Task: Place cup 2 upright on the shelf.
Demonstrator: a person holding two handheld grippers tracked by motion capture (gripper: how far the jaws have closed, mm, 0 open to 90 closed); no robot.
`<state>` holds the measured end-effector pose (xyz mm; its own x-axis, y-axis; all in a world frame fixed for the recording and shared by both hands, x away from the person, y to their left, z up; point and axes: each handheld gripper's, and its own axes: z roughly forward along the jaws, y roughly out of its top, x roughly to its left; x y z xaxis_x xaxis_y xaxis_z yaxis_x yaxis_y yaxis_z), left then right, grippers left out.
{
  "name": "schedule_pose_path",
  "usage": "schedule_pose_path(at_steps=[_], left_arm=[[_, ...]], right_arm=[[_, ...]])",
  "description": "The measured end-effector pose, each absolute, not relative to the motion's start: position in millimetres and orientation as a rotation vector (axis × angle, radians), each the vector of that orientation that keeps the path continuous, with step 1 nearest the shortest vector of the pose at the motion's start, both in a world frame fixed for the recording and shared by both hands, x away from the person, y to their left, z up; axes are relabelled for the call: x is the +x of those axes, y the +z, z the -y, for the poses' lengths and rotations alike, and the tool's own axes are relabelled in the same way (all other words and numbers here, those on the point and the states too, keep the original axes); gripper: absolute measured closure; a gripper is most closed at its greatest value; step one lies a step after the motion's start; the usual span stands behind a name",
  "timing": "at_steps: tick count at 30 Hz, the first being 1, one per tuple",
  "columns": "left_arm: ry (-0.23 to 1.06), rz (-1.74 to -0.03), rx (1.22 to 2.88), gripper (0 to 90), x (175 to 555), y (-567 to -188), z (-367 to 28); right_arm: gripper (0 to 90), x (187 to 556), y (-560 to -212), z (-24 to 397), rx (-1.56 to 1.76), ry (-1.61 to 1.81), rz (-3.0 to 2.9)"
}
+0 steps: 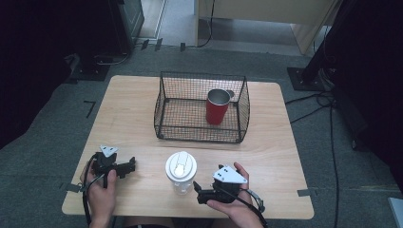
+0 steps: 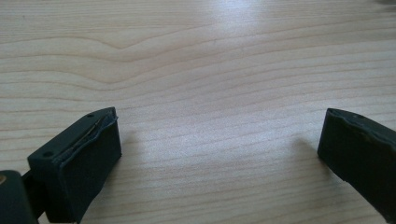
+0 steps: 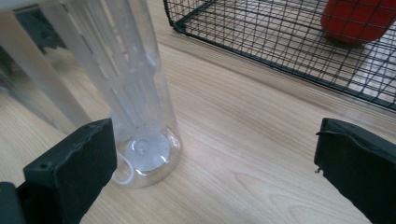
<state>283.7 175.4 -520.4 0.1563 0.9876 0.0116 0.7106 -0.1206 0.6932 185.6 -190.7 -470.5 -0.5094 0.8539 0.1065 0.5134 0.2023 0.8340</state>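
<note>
A clear plastic bottle with a white lid (image 1: 181, 171) stands upright near the table's front edge; its ribbed body (image 3: 112, 88) rises just beyond the left jaw in the right gripper view. My right gripper (image 1: 196, 189) is open, low on the table and just right of the bottle, not around it. In the right gripper view its jaws stand wide apart (image 3: 215, 172). My left gripper (image 1: 131, 165) rests open on the table left of the bottle, with bare wood between its jaws (image 2: 219, 154). A red metal cup (image 1: 218, 106) stands inside a black wire basket (image 1: 164, 88).
The wire basket (image 3: 261, 51) sits at the middle back of the wooden table (image 1: 128, 114), with the red cup (image 3: 359, 18) in its right part. Black stands and cables (image 1: 328, 102) lie on the grey floor around the table.
</note>
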Motion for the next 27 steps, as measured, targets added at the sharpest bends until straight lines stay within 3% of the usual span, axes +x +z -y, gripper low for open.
schedule_pose_path(at_steps=[27], left_arm=[[0.661, -1.610, 1.896, 0.0, 283.7, -520.3, -175.3]], right_arm=[[0.3, 180.4, -471.7, 163.6, 1.172, 1.358, -2.169]])
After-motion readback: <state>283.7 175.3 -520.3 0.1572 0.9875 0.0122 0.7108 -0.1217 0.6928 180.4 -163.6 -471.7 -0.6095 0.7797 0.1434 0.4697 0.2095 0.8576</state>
